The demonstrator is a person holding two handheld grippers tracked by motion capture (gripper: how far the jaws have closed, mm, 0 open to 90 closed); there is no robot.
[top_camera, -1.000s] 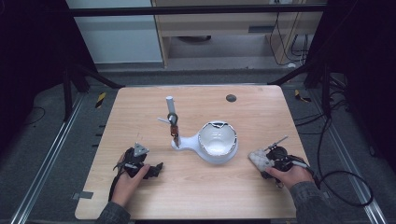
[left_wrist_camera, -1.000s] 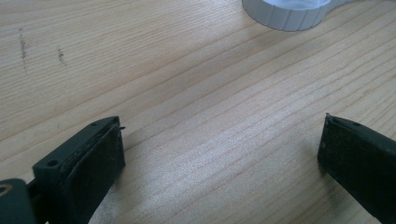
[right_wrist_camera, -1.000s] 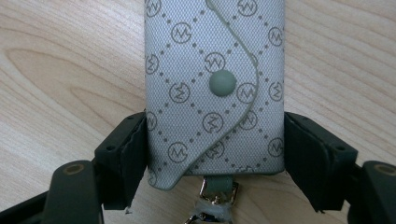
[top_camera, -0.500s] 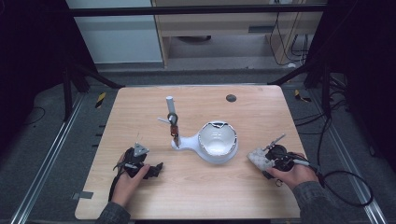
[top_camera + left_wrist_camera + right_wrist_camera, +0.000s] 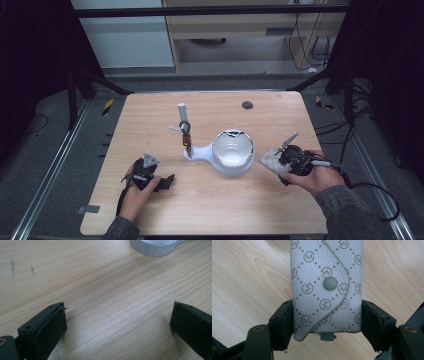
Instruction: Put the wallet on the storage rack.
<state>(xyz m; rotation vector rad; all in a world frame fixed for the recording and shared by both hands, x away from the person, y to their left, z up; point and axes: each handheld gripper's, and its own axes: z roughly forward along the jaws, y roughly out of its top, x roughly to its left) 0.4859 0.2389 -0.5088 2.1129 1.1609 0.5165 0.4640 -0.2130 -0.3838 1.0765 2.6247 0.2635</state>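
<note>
right gripper (image 5: 327, 322): it is clamping a grey patterned pouch (image 5: 327, 285) by its two long sides, one black jaw pressing on each; the jaws have just been closing onto it and are now gripping it firmly.
pouch: it is sitting squarely between the right gripper's jaws and reaching out ahead of them, its curved flap and round snap button (image 5: 330, 282) facing the camera; a small tab is poking out of its near end, down between the jaws.
pouch from above: in the high view the pouch (image 5: 270, 160) is showing at the front of the right gripper (image 5: 281, 161), on its side toward the white bowl.
right hand (image 5: 312, 175): it is wrapping around the gripper body, with the cable trailing off behind it.
left gripper (image 5: 117, 322): its jaws are standing wide apart with nothing between them, just bare wooden table (image 5: 105, 290) under and ahead of them.
left gripper from above: the left gripper (image 5: 167, 181) is resting low on the table in the left hand (image 5: 137, 192).
white bowl (image 5: 232, 152): it is lying between the two grippers, just beside the pouch, well ahead and to the side of the left one; its rim (image 5: 152, 247) is peeking in far ahead of the left jaws.
stand (image 5: 184, 127): an upright white post with clips is rising just beyond the bowl's handle end, away from both grippers.
</note>
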